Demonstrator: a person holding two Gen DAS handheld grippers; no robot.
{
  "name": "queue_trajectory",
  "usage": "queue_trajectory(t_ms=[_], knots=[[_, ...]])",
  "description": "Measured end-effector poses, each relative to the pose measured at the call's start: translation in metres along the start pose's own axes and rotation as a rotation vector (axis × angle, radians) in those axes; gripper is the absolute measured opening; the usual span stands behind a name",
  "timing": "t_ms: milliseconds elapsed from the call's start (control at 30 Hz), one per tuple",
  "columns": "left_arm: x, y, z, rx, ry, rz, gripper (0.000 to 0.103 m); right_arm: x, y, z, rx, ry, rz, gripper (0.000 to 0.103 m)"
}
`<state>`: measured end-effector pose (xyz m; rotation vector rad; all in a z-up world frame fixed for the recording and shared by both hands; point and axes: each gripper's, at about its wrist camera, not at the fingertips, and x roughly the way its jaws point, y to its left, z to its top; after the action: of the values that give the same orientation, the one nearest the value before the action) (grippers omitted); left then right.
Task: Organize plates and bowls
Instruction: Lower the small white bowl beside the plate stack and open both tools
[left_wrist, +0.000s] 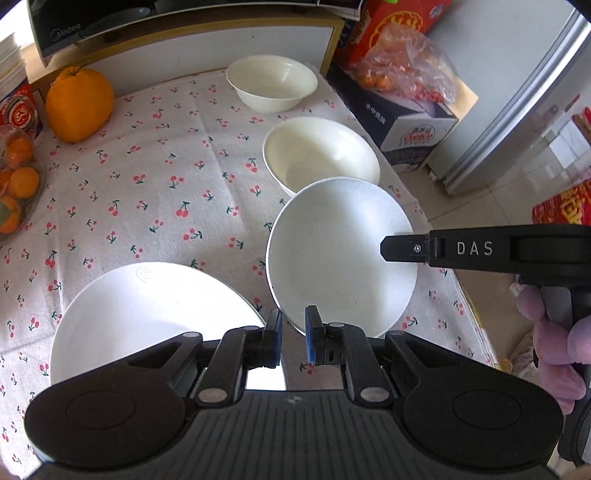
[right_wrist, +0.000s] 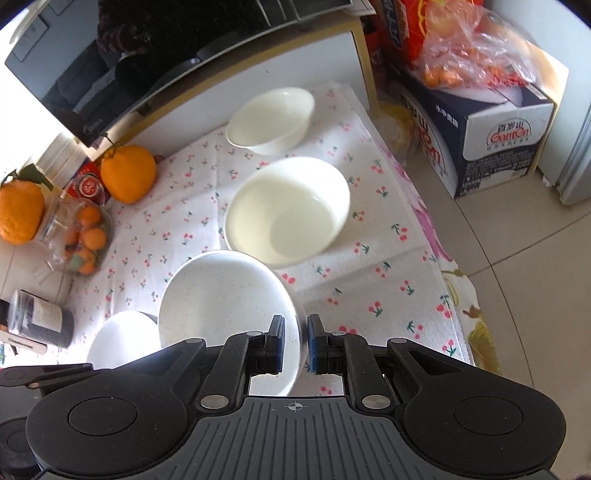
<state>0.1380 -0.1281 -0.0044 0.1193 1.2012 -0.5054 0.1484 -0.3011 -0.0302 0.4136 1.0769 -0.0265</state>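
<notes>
Both the left tongs (left_wrist: 293, 334) and right tongs (right_wrist: 296, 341) pinch opposite rims of a speckled bowl (left_wrist: 340, 254), seemingly lifted above the counter (left_wrist: 147, 184) beside a plate (left_wrist: 147, 314).

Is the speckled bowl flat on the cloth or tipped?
Tipped: the speckled bowl is pinched at opposite rims by both claws, overlapping the cream bowl.

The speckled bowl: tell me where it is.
The speckled bowl hangs tilted between both grippers, above the cloth's right side, just before the middle cream bowl and right of the white plate.
</notes>
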Motion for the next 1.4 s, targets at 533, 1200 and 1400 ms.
queue_trajectory(t_ms=[533, 1200, 1400], knots=[[0.017, -0.01, -0.002, 0.013, 0.086, 0.004, 0.012, 0.015, -0.021, -0.005, 0.066, 0.092, -0.012, 0.014], [0.017, -0.013, 0.009, 0.022, 0.073, 0.039, 0.017, 0.02, -0.029, -0.001, 0.126, 0.09, 0.034, 0.017], [0.017, -0.011, 0.011, 0.019, 0.062, 0.044, 0.021, 0.02, -0.03, -0.001, 0.128, 0.087, 0.041, 0.018]])
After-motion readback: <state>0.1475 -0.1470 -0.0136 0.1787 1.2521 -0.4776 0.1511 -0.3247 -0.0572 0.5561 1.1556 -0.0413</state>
